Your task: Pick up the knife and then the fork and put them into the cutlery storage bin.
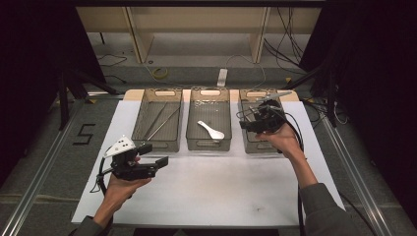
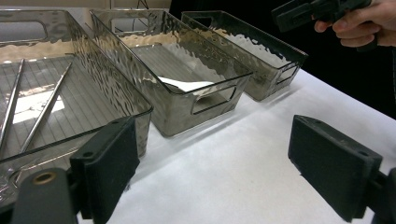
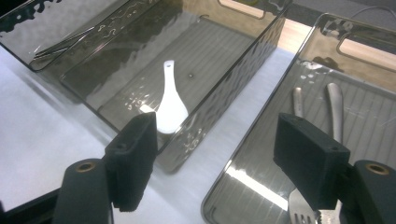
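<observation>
Cutlery (image 3: 334, 109) lies in the bin just right of the middle bin (image 1: 209, 142), beneath the right gripper (image 1: 255, 118), whose jaws gape empty. A white spoon (image 1: 211, 129) rests inside the middle bin; metal rods (image 1: 160, 120) lie in the bin to its left. The left gripper (image 1: 150, 160), also open and empty, hovers near that left bin's front corner.

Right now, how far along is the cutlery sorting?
Looks done: chopsticks lie in the left bin, a white spoon in the middle bin, metal cutlery in the right bin. In hand: nothing; the right tongs and left tongs stand open. Left: nothing loose on the white sheet.
</observation>
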The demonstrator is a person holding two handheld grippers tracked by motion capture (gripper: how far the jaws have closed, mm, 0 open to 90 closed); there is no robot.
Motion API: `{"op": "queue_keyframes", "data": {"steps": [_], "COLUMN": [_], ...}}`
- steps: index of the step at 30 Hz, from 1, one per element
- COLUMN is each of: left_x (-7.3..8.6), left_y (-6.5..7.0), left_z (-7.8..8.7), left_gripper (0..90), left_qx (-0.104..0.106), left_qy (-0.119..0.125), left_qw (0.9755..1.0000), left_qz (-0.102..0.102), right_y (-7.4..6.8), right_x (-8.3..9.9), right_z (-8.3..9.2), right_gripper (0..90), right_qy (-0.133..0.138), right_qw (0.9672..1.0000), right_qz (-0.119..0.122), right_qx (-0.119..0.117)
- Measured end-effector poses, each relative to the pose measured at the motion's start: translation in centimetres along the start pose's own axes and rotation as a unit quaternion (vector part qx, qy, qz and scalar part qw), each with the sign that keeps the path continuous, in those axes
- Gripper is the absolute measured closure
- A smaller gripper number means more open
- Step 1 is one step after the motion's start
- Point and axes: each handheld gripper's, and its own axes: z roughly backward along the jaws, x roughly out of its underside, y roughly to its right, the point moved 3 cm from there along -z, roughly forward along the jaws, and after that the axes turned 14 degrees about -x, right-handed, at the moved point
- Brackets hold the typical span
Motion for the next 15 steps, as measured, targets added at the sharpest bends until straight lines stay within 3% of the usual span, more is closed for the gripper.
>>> {"op": "queue_keyframes", "data": {"steps": [15], "left_x": [0.0], "left_y": [0.1], "left_z": [-0.1], "left_gripper": [15.4], "left_qx": [0.002], "left_qy": [-0.002], "left_qw": [1.0], "left_qz": [-0.001], "right_y": [-2.0], "right_x": [2.2], "right_z": [0.8], "right_gripper": [28.1], "right_qy": [0.063], "right_qw": [0.9975], "right_qz": [0.0], "right_qx": [-0.032]}}
